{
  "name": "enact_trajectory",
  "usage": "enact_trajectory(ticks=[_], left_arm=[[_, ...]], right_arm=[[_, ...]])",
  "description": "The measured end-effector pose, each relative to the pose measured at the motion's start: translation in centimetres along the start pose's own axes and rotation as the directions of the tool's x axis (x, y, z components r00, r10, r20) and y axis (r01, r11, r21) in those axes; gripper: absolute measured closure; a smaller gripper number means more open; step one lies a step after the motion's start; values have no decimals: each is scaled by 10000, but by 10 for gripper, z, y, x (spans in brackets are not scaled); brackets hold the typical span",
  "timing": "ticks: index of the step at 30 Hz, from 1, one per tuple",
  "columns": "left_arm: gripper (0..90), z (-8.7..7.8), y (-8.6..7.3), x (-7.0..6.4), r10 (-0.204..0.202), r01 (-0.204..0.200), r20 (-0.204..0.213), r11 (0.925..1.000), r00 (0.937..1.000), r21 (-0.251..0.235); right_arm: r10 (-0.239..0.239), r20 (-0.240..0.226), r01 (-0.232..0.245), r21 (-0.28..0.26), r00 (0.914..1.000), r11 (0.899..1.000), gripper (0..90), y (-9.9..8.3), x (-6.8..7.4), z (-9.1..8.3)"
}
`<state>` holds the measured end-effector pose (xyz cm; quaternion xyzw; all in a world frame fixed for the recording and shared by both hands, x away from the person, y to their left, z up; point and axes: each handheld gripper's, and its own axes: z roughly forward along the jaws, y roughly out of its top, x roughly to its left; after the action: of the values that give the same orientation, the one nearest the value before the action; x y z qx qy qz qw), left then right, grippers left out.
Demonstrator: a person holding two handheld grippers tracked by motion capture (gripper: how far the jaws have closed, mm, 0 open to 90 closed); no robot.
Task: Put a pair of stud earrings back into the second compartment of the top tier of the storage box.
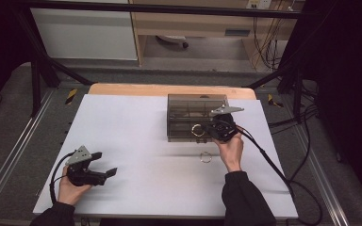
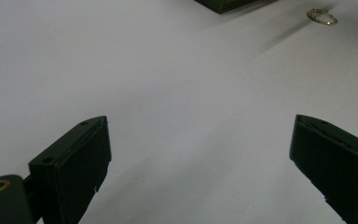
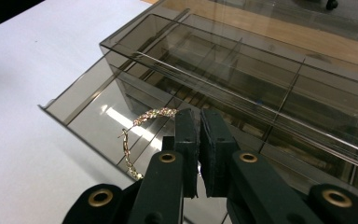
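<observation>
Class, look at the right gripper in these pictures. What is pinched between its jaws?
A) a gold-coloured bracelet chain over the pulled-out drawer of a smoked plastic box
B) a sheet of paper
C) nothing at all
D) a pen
A: in the right gripper view the right gripper has its jaws closed on a bracelet above the open drawer of the box.

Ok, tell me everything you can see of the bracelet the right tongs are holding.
The bracelet is a thin, gold-coloured chain loop with a sparkly, beaded-looking texture. The right tongs are shut on one end of it, so it arcs out to the side of the jaws and hangs down over the pulled-out drawer of the smoky transparent organizer box. Whether it touches the drawer floor I cannot tell. In the high view it shows as a small ring at the box front.
</observation>
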<state>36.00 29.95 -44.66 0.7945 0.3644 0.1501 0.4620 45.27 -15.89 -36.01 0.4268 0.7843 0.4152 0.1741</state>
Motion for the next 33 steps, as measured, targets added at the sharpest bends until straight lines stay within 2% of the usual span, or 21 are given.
enact_trajectory(ticks=[5,13,20,26,27,28,29,31,33], left_arm=[[50,0,0,0,-5,5,4,10000,10000,1],[50,0,0,0,10,-10,9,10000,10000,-17],[50,0,0,0,-7,7,12,10000,10000,2],[50,0,0,0,0,0,8,10000,10000,-11],[50,0,0,0,-2,2,11,10000,10000,-14],[50,0,0,0,0,0,9,10000,10000,-15],[50,0,0,0,2,-2,11,10000,10000,-19],[50,0,0,0,6,-6,10,10000,10000,-8],[50,0,0,0,3,-3,4,10000,10000,6]], right_arm=[[119,160,-120,83,9998,9999,865,-1,-5,8],[46,374,-62,424,9993,9991,862,-5,-7,17],[-11,296,-9,665,9996,9978,853,-8,-8,20],[-110,243,103,289,9996,9995,763,-7,-7,14],[-137,191,136,54,9997,9999,726,-6,-6,7],[-137,191,136,54,9997,9999,726,-6,-6,7],[-164,112,166,-130,9998,9998,678,-5,-5,0],[-175,106,177,-161,9998,9997,649,-5,-5,-3],[-184,59,186,-362,9998,9992,560,-7,-4,-15]])
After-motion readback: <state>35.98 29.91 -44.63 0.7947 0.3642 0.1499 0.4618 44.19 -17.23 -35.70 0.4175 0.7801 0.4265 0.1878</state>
